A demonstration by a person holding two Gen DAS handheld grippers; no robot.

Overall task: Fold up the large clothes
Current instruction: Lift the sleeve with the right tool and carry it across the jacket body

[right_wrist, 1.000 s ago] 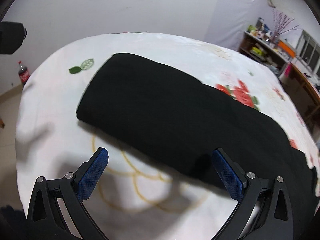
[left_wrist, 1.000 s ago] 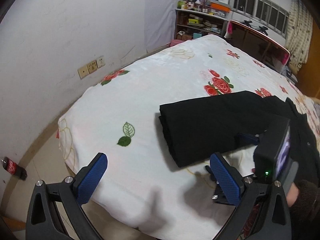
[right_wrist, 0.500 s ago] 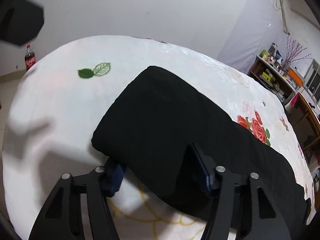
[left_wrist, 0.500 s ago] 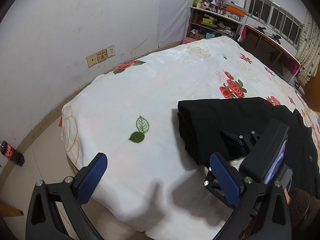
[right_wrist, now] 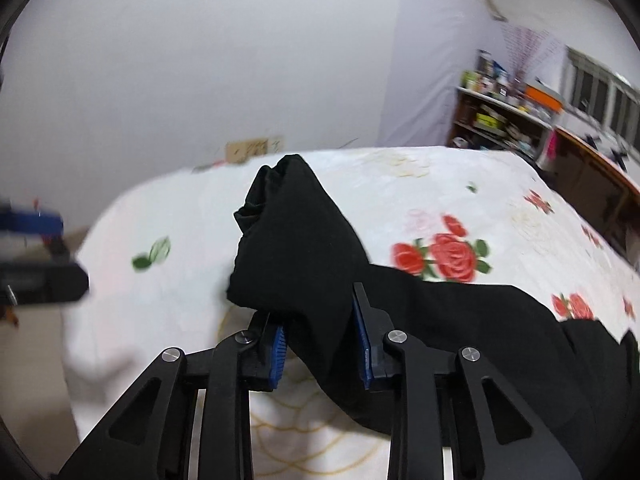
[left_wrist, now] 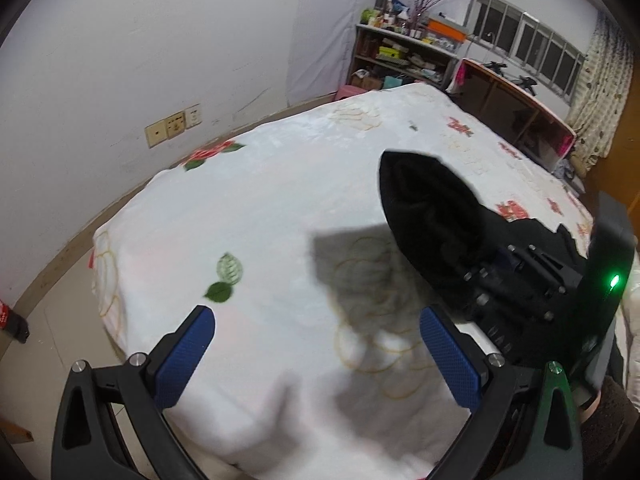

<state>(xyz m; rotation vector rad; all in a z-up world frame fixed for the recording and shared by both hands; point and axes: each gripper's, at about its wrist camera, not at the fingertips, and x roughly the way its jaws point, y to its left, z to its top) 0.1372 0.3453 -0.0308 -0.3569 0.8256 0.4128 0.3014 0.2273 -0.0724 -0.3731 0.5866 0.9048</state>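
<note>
A black garment (right_wrist: 296, 240), folded into a thick band, lies across the white floral bedspread (right_wrist: 180, 240). My right gripper (right_wrist: 322, 346) is shut on the band's end and holds it lifted above the bed, so the end stands up in a bunch. In the left wrist view the lifted garment (left_wrist: 432, 216) hangs at the right, with the right gripper (left_wrist: 492, 284) clamped on it. My left gripper (left_wrist: 316, 356) is open and empty over the bedspread (left_wrist: 260, 208), left of the garment. The rest of the garment trails off to the right on the bed.
The bed's near corner and edge drop to a tiled floor (left_wrist: 52, 336) at the left. A cola bottle (left_wrist: 10, 318) stands on the floor by the wall. A cluttered shelf (left_wrist: 400, 56) and a wooden headboard (left_wrist: 516, 108) stand beyond the bed.
My right gripper closed on the end of the folded black garment and raised it off the bed. My left gripper stayed open and drew back to the left.
</note>
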